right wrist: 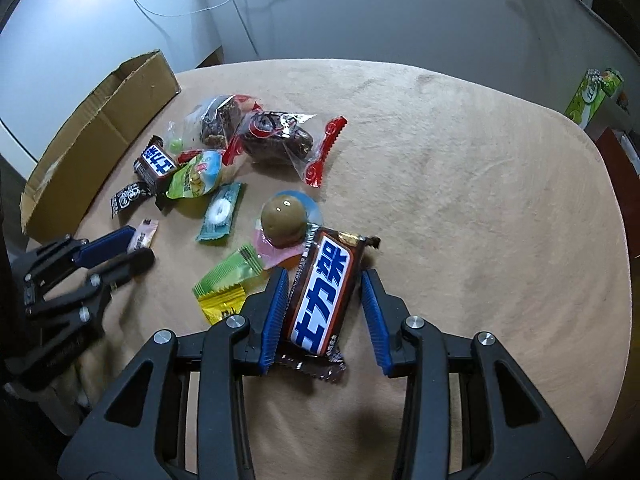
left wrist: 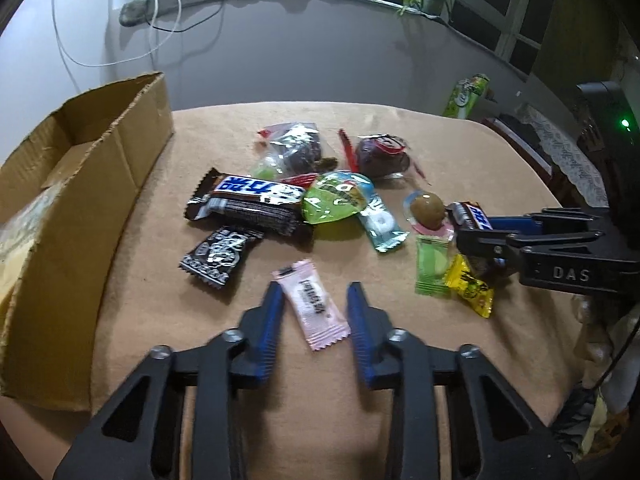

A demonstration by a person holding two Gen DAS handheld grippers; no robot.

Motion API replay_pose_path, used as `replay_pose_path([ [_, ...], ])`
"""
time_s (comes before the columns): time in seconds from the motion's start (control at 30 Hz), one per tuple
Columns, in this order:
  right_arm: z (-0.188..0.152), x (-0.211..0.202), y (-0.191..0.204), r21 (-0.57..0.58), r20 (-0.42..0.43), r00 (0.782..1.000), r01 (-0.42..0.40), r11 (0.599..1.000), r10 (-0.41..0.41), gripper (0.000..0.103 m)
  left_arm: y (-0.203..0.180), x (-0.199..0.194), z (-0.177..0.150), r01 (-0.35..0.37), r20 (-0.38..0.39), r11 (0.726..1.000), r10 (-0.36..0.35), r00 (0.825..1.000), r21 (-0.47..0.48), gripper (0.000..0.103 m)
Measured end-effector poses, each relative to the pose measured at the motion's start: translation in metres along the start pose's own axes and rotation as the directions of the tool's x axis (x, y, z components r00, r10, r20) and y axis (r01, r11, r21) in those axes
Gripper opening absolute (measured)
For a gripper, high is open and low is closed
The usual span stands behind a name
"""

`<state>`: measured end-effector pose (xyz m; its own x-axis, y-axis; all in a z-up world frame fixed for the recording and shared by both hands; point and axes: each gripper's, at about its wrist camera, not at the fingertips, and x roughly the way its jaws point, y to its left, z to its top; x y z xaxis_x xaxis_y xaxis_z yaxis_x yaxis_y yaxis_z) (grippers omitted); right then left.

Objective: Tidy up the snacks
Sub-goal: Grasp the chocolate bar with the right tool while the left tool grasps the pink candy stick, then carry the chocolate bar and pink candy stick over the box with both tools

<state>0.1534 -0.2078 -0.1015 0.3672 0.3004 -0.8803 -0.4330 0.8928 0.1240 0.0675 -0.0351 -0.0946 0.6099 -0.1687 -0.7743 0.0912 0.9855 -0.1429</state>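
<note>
A pink candy packet (left wrist: 316,308) lies slantwise on the tan tablecloth between the blue pads of my left gripper (left wrist: 314,294). Both pads touch its edges, so the gripper is shut on it. The right wrist view shows the same gripper (right wrist: 138,248) at the far left. My right gripper (right wrist: 324,280) straddles a small brown chocolate bar (right wrist: 324,292) with a blue and white label. Its left pad touches the bar and a narrow gap shows at the right pad, so it is open. An open cardboard box (left wrist: 80,152) stands at the table's left edge.
Several snacks lie mid-table: a larger chocolate bar (left wrist: 256,196), a black packet (left wrist: 220,256), a green jelly cup (left wrist: 332,200), a brown ball candy (right wrist: 284,220), green (right wrist: 228,276) and yellow (right wrist: 220,304) packets, two wrapped dark cakes (right wrist: 276,136). A green carton (left wrist: 468,94) stands beyond the table.
</note>
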Motion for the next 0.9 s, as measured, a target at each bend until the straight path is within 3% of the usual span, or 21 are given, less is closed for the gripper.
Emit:
replay_pose_path([
  [0.07,-0.001,0.0,-0.002,-0.011,-0.002,1.0,0.008,1.0,-0.008,0.03,0.002,0.0,0.0,-0.008,-0.001,1.0,0.008,1.0,0.015,0.019],
  [0.23,-0.006,-0.003,-0.006,-0.019,0.006,1.0,0.005,1.0,-0.005,0.03,-0.001,0.003,0.003,-0.018,-0.006,0.998,0.018,1.0,0.067,0.018],
  [0.4,-0.009,-0.009,-0.012,0.004,0.032,0.999,-0.009,1.0,0.009,0.029,0.001,0.002,0.005,-0.012,0.004,0.998,0.012,1.0,0.057,0.018],
  [0.7,-0.008,-0.041,-0.013,0.012,0.103,0.994,-0.028,1.0,0.027,0.029,-0.001,-0.029,0.009,0.021,0.095,0.999,-0.025,0.995,0.035,0.018],
  [0.9,0.006,-0.066,0.008,-0.02,0.164,0.985,-0.052,0.998,0.055,0.029,0.007,-0.054,0.018,0.054,0.151,0.998,-0.057,0.987,0.024,0.018],
])
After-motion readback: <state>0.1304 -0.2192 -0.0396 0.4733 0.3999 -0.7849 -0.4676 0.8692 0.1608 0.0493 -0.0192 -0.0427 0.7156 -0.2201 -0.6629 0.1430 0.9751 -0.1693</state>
